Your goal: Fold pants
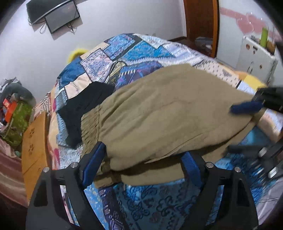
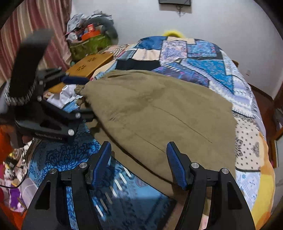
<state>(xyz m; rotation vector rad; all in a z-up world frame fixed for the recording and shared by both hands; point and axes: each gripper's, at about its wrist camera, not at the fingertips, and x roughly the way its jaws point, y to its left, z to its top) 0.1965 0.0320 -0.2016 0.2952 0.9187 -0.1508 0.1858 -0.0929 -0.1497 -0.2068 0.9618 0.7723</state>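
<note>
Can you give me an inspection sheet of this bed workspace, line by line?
Surface: bed with a patchwork quilt, mostly blue.
Job's things: tan pants spread flat across the quilt, elastic waistband toward the left hand-held gripper.
Clutter: black garment beside the waistband, partly under it; orange board at the bed edge.
Grippers: left hand-held gripper open at the pants' near edge; right hand-held gripper open at the pants' other end. Neither grips cloth.
Cables: loose cords hang under the wall screen.
Surroundings: striped curtain, green bag of piled items, white cabinet, wooden door.
</note>
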